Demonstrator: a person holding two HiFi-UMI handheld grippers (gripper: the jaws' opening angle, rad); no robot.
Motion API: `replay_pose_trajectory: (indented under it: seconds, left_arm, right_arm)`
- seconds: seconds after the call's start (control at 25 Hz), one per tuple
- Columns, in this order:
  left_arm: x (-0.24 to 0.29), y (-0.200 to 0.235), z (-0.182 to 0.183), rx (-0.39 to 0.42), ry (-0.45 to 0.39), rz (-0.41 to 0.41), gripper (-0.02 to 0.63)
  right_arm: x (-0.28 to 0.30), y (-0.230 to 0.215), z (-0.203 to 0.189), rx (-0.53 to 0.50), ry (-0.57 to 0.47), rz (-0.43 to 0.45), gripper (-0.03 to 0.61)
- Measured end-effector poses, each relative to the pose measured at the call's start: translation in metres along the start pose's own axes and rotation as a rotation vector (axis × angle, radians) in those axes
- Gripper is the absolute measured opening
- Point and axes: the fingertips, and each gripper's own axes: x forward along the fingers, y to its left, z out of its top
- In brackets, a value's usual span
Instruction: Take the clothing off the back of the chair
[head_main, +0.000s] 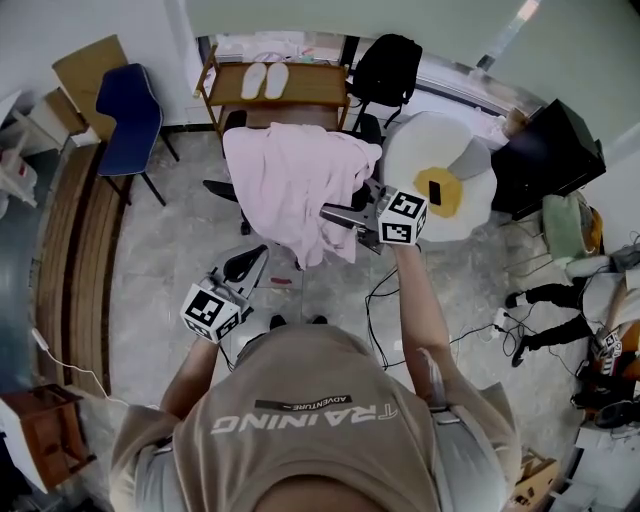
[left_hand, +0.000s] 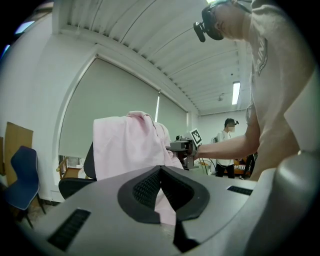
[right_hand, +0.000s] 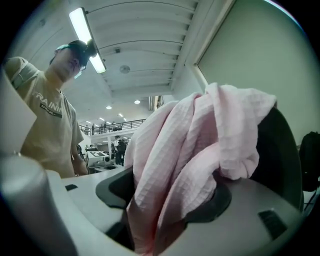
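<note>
A pink garment (head_main: 295, 185) hangs over the back of a black office chair (head_main: 222, 188). My right gripper (head_main: 338, 216) is at the garment's right edge and is shut on a bunch of its fabric (right_hand: 175, 165), which fills the space between the jaws. The chair's dark back (right_hand: 282, 150) shows behind the cloth. My left gripper (head_main: 250, 263) hangs lower and to the left, near the chair's base and apart from the garment. Its pad tips meet, so it is shut with nothing held (left_hand: 161, 172). The left gripper view shows the draped garment (left_hand: 127, 147) and the right gripper beyond.
A wooden shelf (head_main: 330, 85) with white slippers stands behind the chair, with a blue chair (head_main: 130, 110) to the left. A white and yellow egg cushion (head_main: 440, 175) and a black box (head_main: 550, 150) lie to the right. Cables (head_main: 400, 300) cross the floor. Another person (head_main: 545, 300) is at the right.
</note>
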Motion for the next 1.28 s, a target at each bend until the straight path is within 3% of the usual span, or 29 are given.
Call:
replay_pose_trajectory:
  seconds: [0.56, 0.76, 1.28]
  left_arm:
    - [-0.006, 0.009, 0.001, 0.014, 0.004, -0.015, 0.009]
    - [-0.009, 0.013, 0.001, 0.018, 0.002, -0.022, 0.009]
    - [-0.006, 0.011, 0.003, 0.016, 0.001, -0.003, 0.009]
  right_arm:
    - [-0.001, -0.003, 0.000, -0.021, 0.012, -0.031, 0.291]
    - [-0.005, -0.003, 0.000, -0.059, 0.016, -0.061, 0.104]
    - [-0.009, 0.005, 0.003, -0.044, 0.027, 0.013, 0.094]
